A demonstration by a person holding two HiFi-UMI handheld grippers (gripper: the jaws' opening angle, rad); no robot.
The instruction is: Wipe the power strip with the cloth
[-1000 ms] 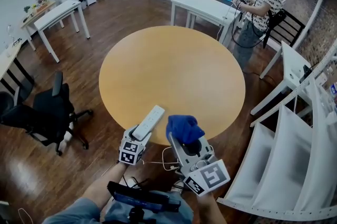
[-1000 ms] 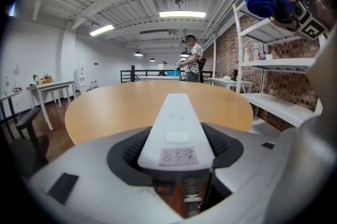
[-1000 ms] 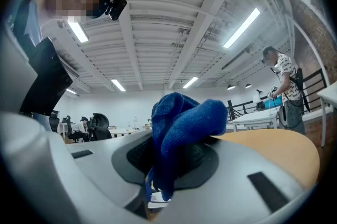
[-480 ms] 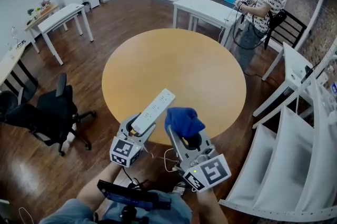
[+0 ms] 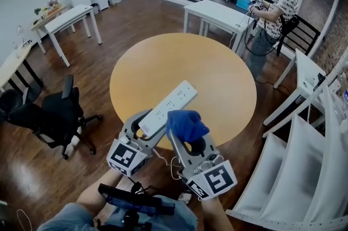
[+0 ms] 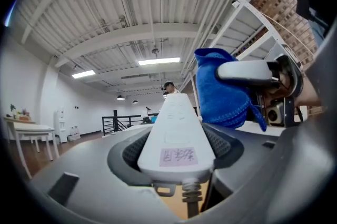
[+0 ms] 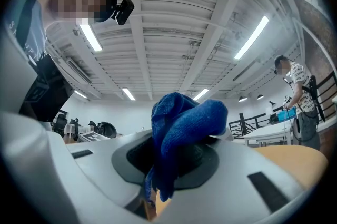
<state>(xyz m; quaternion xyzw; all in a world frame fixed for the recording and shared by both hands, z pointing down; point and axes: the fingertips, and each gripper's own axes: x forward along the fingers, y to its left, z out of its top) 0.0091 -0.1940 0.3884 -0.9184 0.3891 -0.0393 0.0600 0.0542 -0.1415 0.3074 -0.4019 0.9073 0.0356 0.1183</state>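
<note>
- Left tool [image 5: 145, 125]: clenched on one end of white power strip [image 5: 169, 106], held up over near edge of round worktop [image 5: 217, 72].
- Right tool [image 5: 188, 136]: grasping bunched blue cloth [image 5: 186, 123], just beside the strip.

Left gripper [image 5: 148, 122] and right gripper [image 5: 186, 135] are pale grey moulded plastic with dark ribbed pads [image 6: 130, 150]; each bears a black-and-white marker cube [image 5: 213, 181]. The sleeve [image 5: 68, 218], barely in frame, looks grey-blue
</note>
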